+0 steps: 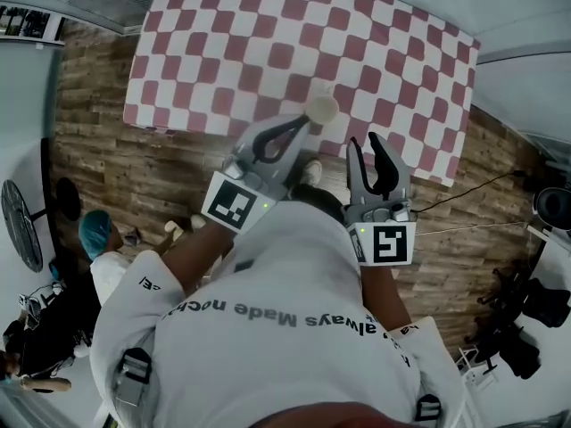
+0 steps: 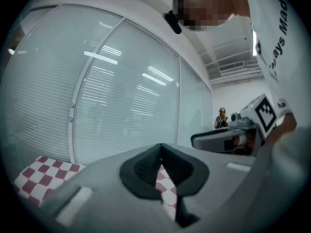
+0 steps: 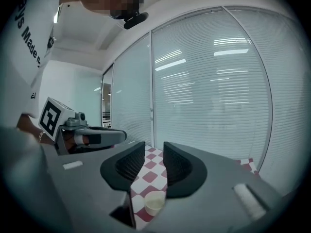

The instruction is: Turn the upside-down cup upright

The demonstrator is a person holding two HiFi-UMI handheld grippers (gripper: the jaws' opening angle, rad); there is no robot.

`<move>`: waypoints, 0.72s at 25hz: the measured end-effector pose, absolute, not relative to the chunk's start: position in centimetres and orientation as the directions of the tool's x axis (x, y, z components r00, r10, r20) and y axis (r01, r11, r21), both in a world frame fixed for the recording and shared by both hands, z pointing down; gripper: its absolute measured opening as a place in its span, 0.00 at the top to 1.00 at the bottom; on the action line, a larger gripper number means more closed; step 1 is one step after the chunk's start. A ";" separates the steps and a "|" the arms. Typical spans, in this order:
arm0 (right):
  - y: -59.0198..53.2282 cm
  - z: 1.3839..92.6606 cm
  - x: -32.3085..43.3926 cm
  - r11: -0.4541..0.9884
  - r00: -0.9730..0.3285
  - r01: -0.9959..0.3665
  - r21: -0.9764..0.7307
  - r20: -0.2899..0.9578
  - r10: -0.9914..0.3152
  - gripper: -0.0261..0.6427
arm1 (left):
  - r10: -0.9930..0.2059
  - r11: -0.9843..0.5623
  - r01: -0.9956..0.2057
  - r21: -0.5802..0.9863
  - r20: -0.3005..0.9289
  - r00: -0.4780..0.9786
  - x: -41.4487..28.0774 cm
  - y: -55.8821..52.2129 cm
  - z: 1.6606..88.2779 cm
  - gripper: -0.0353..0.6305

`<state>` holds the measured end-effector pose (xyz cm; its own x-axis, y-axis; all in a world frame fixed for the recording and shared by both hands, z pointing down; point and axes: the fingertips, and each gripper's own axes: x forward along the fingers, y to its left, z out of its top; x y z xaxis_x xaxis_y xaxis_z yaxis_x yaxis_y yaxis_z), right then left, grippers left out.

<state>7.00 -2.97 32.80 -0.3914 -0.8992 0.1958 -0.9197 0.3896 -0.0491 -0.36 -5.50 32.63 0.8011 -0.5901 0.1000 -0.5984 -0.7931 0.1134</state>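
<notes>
Head view: red-and-white checked table, grey left gripper and right gripper at near edge, small cream cup just beyond.
Left jaws closed, empty; right jaws slightly parted, empty. Widen right, straddle cup wall squarely, clamp firmly before rolling.

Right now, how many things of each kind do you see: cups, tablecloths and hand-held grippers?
cup: 1
checkered tablecloth: 1
hand-held gripper: 2 (left hand-held gripper, right hand-held gripper)
Total: 4
</notes>
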 end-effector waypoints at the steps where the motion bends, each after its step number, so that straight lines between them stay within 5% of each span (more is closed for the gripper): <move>1: -3.0 33.5 6.7 0.399 -0.401 -0.916 -0.054 0.197 -0.895 0.79 | -0.589 -0.794 -0.598 0.111 0.104 0.801 -0.4 -5.5 33.3 0.94; 18: -5.4 46.3 5.7 0.411 -0.413 -0.909 -0.066 0.270 -0.870 0.45 | -0.606 -0.778 -0.623 0.084 0.163 0.778 -1.5 -6.8 44.3 0.94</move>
